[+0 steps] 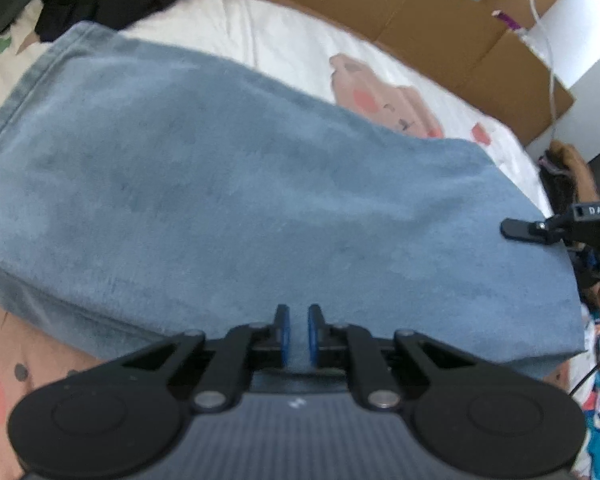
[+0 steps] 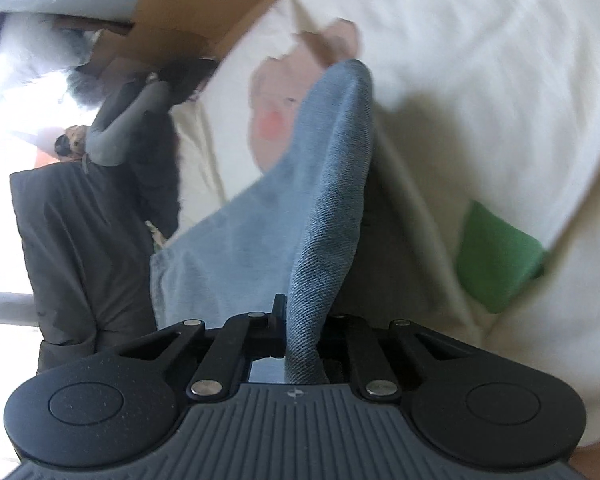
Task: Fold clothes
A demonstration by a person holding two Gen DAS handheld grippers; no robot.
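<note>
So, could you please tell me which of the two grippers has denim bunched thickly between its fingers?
The right gripper: a thick fold of blue denim garment fills it; the left gripper pinches only an edge.

Faded blue denim on a white printed sheet

I see the denim garment (image 1: 236, 184) in washed light blue, the bedsheet (image 1: 300, 44) white with pink, coral and green cartoon shapes, my left gripper (image 1: 298, 336) black with blue pads (image 1: 285, 334), and brown cardboard (image 1: 440, 28) behind.

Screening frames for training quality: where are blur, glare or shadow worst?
Left wrist view: blue garment soft, motion-blurred, edges bowed by fisheye. Right wrist view: window area at left blown out; garment casts a dark shadow on the white sheet; weave near the right gripper sharp.
</note>
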